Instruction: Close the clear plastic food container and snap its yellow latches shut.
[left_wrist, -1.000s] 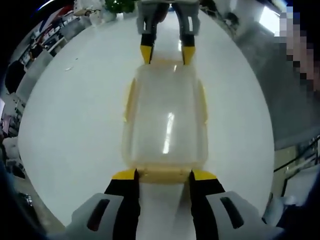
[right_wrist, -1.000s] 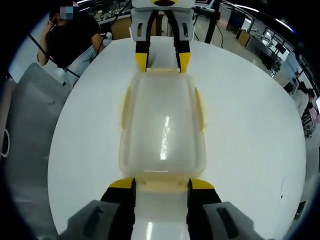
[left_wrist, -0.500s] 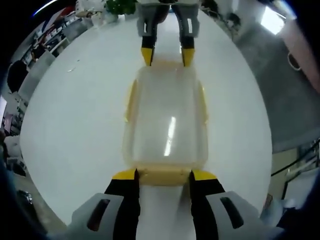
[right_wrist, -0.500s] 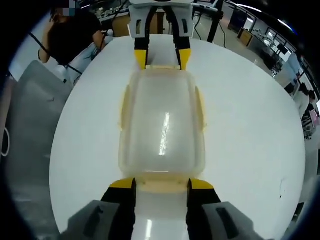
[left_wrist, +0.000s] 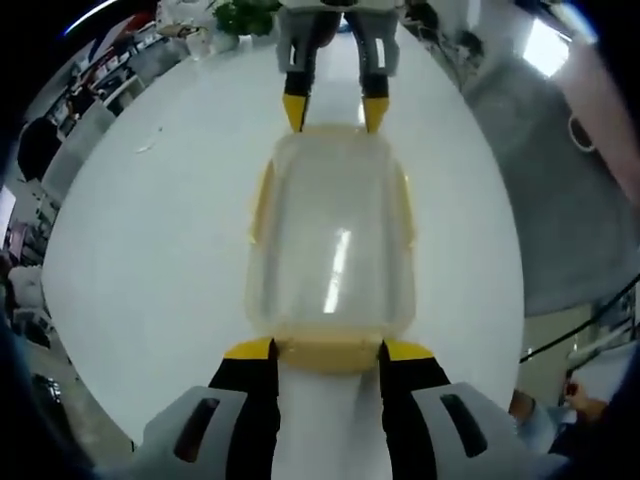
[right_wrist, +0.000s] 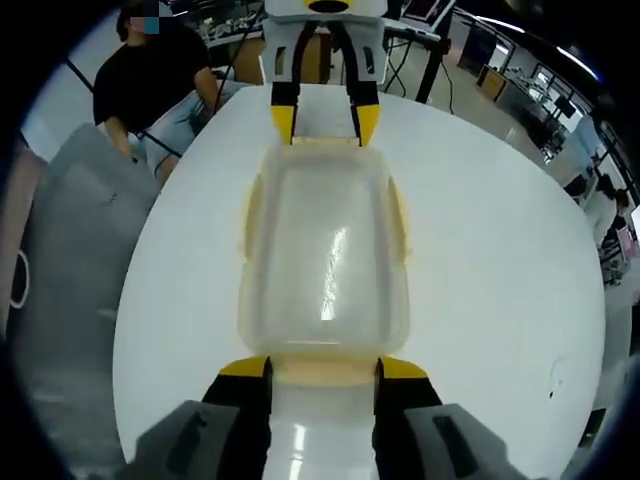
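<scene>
**Container held end to end on the white bench**

The clear food container (left_wrist: 332, 240) lies lid-on in the middle of the white bench (left_wrist: 150, 250), yellow latches (left_wrist: 259, 200) along its long sides. The left gripper (left_wrist: 328, 350) has its jaws spread against the near end latch (left_wrist: 328, 352); the right gripper (right_wrist: 323, 368) stands likewise at the opposite end, jaws parted. Each faces the other across the container. A person in a black shirt (right_wrist: 150, 85) sits past the bench edge beside a grey chair (right_wrist: 70, 260). A green plant (left_wrist: 245, 15) and shelving stand beyond.
</scene>
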